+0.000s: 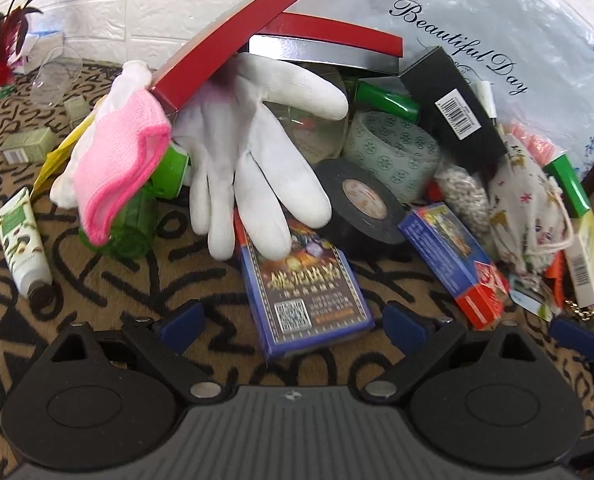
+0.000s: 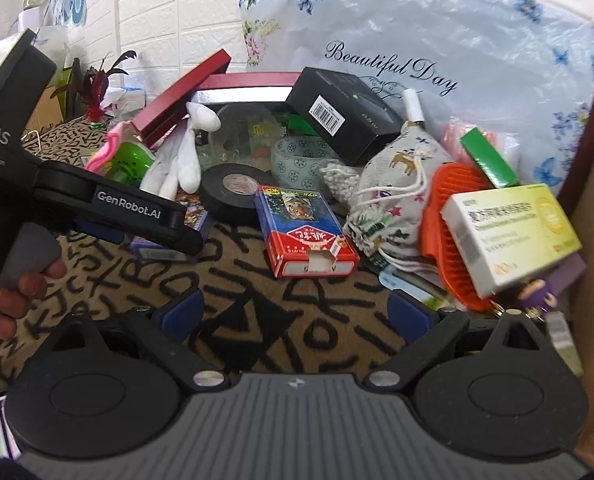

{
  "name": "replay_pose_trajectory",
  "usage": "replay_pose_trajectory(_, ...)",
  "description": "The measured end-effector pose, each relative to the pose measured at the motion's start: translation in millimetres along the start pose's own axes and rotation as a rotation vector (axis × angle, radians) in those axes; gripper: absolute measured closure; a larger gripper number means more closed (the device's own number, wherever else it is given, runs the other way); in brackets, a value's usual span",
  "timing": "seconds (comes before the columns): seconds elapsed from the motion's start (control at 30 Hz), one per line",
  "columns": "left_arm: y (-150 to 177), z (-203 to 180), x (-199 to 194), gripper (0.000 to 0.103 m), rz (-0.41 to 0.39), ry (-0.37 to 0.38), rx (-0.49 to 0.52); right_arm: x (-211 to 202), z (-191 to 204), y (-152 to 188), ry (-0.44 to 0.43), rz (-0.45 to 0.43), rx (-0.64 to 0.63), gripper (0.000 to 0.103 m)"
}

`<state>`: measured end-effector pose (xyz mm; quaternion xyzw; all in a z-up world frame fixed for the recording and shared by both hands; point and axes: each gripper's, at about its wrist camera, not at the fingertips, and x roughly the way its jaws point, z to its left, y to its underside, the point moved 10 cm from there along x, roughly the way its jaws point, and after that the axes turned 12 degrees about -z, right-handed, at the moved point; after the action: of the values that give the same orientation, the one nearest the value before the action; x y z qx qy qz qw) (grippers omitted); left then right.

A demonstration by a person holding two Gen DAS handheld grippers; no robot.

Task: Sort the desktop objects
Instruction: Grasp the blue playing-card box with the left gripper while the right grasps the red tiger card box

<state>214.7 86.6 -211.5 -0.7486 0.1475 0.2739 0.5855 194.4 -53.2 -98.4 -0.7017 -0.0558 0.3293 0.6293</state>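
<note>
Left wrist view: the left gripper (image 1: 293, 316) stands with its jaws apart around the near end of a blue rectangular card box (image 1: 303, 292), which lies under a white fabric glove (image 1: 253, 168).

Right wrist view: the right gripper (image 2: 295, 314) is spread wide over the patterned tablecloth (image 2: 281, 308), empty, with a red-and-blue card box (image 2: 305, 236) just beyond and a black tape roll (image 2: 233, 192) behind that box.

"Beautiful Day" runs in script across the plastic bag (image 1: 477, 20) — "GenRobot.AI" and "DAS" stand in white on the left gripper (image 2: 153, 236). The card boxes' small print is unreadable.

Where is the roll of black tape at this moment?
The roll of black tape lies near the middle of the pile in both views, between the white glove and the pale green patterned tape roll.
</note>
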Motion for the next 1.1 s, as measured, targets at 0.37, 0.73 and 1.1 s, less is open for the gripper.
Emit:
replay_pose_trajectory(0.37,-5.0,0.0,6.7,0.023,-0.059,-0.013,0.072,40.8,-10.7,-3.8,-0.023,-0.029,0.064,0.02)
replay_pose_trajectory(0.73,8.9,-1.0,-12.6,0.038,-0.037,0.015,0.103,8.0,1.7,4.0,-0.038,-0.002,0.003,0.042)
replay_pose_trajectory(1.1,50.9,-11.4,-61.8,0.038,0.011,0.118,0.181,-77.5,7.0,41.9,-0.012,0.077,-0.028,0.042)
